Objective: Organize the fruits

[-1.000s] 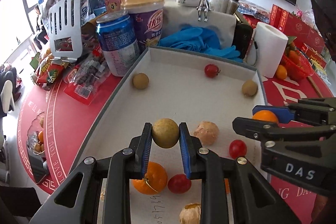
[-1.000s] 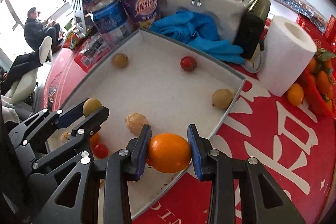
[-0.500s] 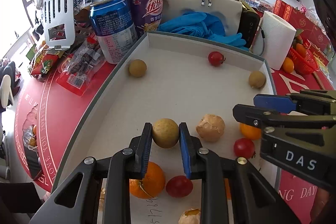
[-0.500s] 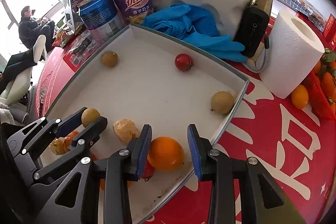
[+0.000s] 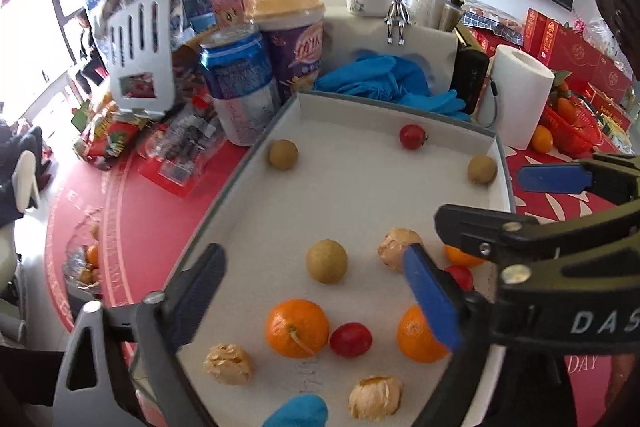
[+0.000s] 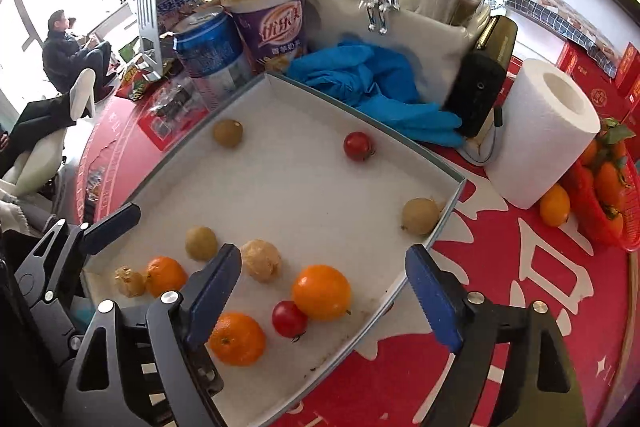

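A white tray holds several fruits. My left gripper is open above the tray's near end; the tan round fruit it held lies on the tray floor between its fingers. My right gripper is open over the tray's right near corner, with an orange lying between its fingers. Oranges, cherry tomatoes and peeled pale fruits lie near the front. Two tan fruits and a tomato lie at the back.
Behind the tray are blue gloves, a blue can, a purple cup, a paper roll and a red basket of oranges. Snack packs lie left on the red tablecloth.
Both grippers opened. The left one let go of the tan fruit and the right one let go of the orange; both fruits now rest in the tray. Both grippers pulled back and up.
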{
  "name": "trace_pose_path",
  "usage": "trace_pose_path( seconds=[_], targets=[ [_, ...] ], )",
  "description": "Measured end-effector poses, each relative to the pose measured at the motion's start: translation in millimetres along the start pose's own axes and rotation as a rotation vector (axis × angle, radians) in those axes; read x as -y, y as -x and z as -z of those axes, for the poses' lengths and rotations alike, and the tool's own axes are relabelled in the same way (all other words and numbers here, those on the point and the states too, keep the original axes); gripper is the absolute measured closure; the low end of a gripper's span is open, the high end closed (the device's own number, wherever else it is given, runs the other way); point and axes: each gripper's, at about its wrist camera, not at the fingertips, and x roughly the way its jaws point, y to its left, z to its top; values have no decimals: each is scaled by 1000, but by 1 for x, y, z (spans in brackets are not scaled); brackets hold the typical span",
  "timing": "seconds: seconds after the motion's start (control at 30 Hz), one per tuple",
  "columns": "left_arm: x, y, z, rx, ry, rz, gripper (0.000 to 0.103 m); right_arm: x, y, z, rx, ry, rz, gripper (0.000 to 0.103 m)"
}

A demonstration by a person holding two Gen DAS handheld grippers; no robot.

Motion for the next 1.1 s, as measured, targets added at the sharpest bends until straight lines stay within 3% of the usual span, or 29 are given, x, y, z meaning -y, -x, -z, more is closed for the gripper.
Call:
trace_pose_path(
  seconds=[0.1, 0.13, 0.2, 0.33, 0.5, 1.1],
  targets=[
    [-1, 10, 2, 4, 0, 46, 0, 3, 8, 3, -17, -16, -6, 13],
    [-1, 12, 2, 1, 2, 76, 0, 4, 10, 3, -20, -20, -6, 0],
    [0, 15, 4, -8, 2, 107, 0, 7, 16, 7, -12, -25, 2, 0],
    [11, 16, 10, -65, -22, 75, 0, 5, 22, 13, -27, -2, 24, 0],
    [18, 12, 18, -142, -5, 88, 0, 4, 29, 23, -41, 3, 13, 0],
    [40, 34, 22, -78, -76, 43, 0, 4, 32, 36, -59, 12, 22, 0]
  ],
)
